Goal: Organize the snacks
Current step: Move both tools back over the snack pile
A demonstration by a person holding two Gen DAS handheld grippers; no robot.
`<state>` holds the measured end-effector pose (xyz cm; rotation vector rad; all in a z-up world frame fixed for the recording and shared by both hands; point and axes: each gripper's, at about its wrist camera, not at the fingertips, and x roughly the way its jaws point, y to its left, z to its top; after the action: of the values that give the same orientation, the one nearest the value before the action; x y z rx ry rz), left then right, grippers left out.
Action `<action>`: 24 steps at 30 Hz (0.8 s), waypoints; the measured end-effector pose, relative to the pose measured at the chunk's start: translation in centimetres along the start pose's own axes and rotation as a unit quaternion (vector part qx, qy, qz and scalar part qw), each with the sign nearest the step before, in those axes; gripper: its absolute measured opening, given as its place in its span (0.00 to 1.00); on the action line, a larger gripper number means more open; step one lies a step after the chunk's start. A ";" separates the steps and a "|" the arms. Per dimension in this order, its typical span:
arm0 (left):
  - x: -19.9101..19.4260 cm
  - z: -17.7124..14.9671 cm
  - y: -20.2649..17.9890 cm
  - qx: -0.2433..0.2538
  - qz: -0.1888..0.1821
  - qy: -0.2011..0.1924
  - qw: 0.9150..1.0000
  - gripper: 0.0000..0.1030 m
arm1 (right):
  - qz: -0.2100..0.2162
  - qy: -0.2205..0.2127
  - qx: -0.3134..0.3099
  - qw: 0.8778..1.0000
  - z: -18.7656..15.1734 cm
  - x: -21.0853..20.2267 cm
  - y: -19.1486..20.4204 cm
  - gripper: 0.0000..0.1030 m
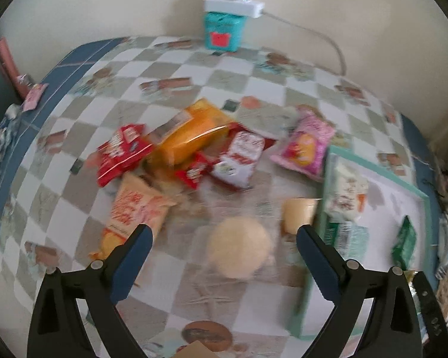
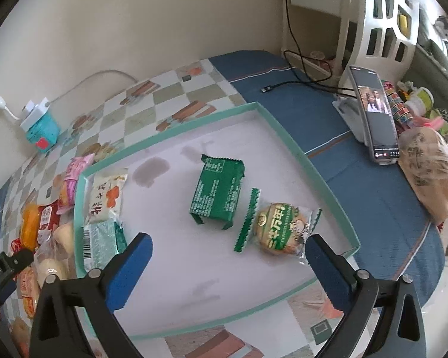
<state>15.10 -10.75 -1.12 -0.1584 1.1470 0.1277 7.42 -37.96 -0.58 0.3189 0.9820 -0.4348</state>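
A heap of snack packs lies on the checked tablecloth in the left wrist view: red packets (image 1: 121,152), an orange pack (image 1: 191,137), a red-and-white pack (image 1: 242,158) and a pink pack (image 1: 304,146). My left gripper (image 1: 224,232) is open above a pale round bun (image 1: 239,247) in clear wrap, with its pads clear of it. Its left finger (image 1: 134,256) overlaps a peach packet (image 1: 131,211). My right gripper (image 2: 228,241) hangs open and empty over the teal-rimmed tray (image 2: 354,235). In the tray lie a green packet (image 2: 218,191), a round biscuit (image 2: 279,229), a white packet (image 2: 107,197) and a pale green packet (image 2: 101,241).
A teal box with a white power strip (image 1: 224,29) stands against the far wall. To the right of the tray are a phone on a stand (image 2: 373,113), a black cable (image 2: 301,83), a bagged loaf (image 2: 430,173) and a white basket (image 2: 385,29). The tray (image 1: 415,191) borders the pile.
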 end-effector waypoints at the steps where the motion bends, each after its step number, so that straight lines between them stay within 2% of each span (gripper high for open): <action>1: 0.2 -0.1 0.2 -0.001 0.004 0.005 1.000 0.94 | -0.001 0.002 -0.001 1.000 0.0 0.1 0.1 1.00; 5: 0.7 -0.2 0.8 -0.009 0.009 0.017 1.000 0.94 | -0.005 0.012 -0.007 1.000 -0.2 0.5 0.6 1.00; 9: 0.3 0.0 1.1 -0.012 0.012 0.008 1.000 0.94 | -0.010 0.019 -0.011 1.000 -0.4 0.7 1.0 1.00; 16: -0.8 0.6 3.2 -0.037 0.023 -0.004 0.999 0.94 | -0.006 0.003 -0.022 1.000 -0.2 -0.7 2.5 1.00; 24: -3.1 1.7 8.8 -0.105 0.055 -0.041 0.992 0.94 | 0.048 -0.010 -0.047 0.998 -0.7 -2.3 7.0 1.00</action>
<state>13.74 -1.86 1.82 -0.2744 1.0583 0.3504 9.23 -31.09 1.45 0.2752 0.9607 -0.3020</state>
